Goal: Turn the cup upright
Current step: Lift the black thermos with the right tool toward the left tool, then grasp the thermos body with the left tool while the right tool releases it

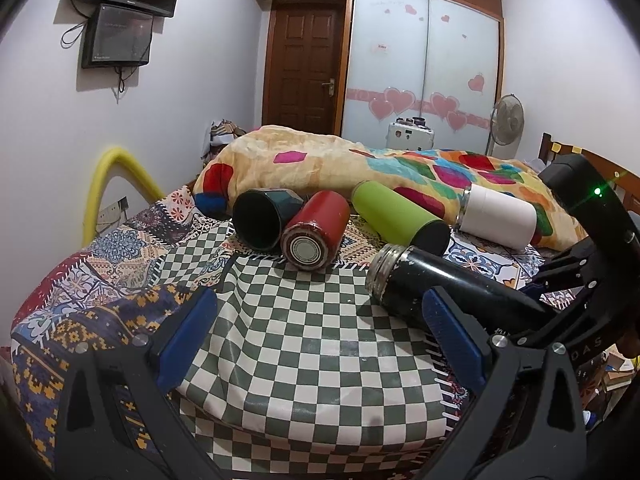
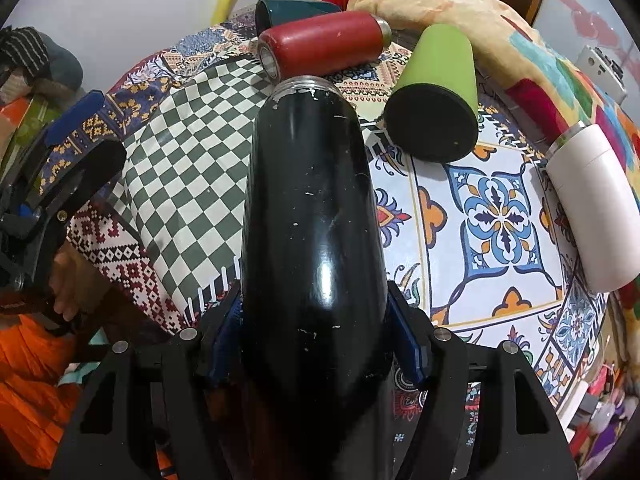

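Observation:
A black flask cup [image 2: 312, 208] lies on its side on the bed, open mouth pointing away; it also shows in the left wrist view [image 1: 432, 284]. My right gripper [image 2: 316, 340] is shut on its lower body, blue pads on both sides. My left gripper [image 1: 320, 332] is open and empty over the checked cloth [image 1: 304, 340], left of the black cup. A red cup [image 1: 316, 232], a dark teal cup [image 1: 260, 216], a green cup [image 1: 400, 216] and a white cup [image 1: 500, 216] all lie on their sides behind.
A colourful rolled quilt [image 1: 340, 160] lies behind the cups. The patterned bedspread [image 2: 496, 208] covers the bed. A yellow foam rail [image 1: 108, 184] stands at the left bed edge. A door, a wardrobe and a fan are at the far wall.

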`<action>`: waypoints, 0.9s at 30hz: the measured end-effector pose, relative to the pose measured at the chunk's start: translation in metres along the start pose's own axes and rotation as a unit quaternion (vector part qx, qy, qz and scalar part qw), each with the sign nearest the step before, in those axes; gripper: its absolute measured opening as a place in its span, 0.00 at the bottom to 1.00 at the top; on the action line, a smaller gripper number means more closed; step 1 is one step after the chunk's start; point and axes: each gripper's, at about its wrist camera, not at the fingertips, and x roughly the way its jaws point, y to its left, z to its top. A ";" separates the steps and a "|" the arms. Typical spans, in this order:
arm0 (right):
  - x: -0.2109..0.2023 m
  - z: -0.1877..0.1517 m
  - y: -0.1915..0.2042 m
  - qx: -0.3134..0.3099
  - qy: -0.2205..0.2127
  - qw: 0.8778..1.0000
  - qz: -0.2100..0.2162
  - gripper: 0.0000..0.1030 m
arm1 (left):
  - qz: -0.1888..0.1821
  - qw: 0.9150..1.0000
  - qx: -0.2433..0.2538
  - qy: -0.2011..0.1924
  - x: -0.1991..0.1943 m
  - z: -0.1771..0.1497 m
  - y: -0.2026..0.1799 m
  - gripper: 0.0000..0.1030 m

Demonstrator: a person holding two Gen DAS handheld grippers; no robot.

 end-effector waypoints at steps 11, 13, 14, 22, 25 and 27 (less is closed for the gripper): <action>-0.039 -0.022 -0.004 0.003 -0.075 0.997 0.026 0.62 | -0.013 1.000 0.008 0.013 0.004 0.029 -0.019 1.00; -0.050 -0.033 -0.008 0.013 -0.098 0.995 0.023 0.63 | -0.031 0.999 0.005 0.029 0.011 0.037 -0.028 1.00; -0.056 -0.040 -0.011 0.019 -0.110 0.994 0.020 0.63 | -0.047 0.998 0.005 0.048 0.018 0.043 -0.037 1.00; -0.094 -0.084 -0.039 0.069 -0.195 0.977 -0.057 0.63 | -0.035 0.982 0.028 0.183 0.077 0.037 -0.085 1.00; -0.106 -0.100 -0.048 0.085 -0.232 0.966 -0.083 0.65 | -0.020 0.981 0.017 0.194 0.081 0.036 -0.089 1.00; -0.110 -0.108 -0.053 0.090 -0.251 0.959 -0.097 0.68 | -0.022 0.976 0.002 0.218 0.088 0.035 -0.091 1.00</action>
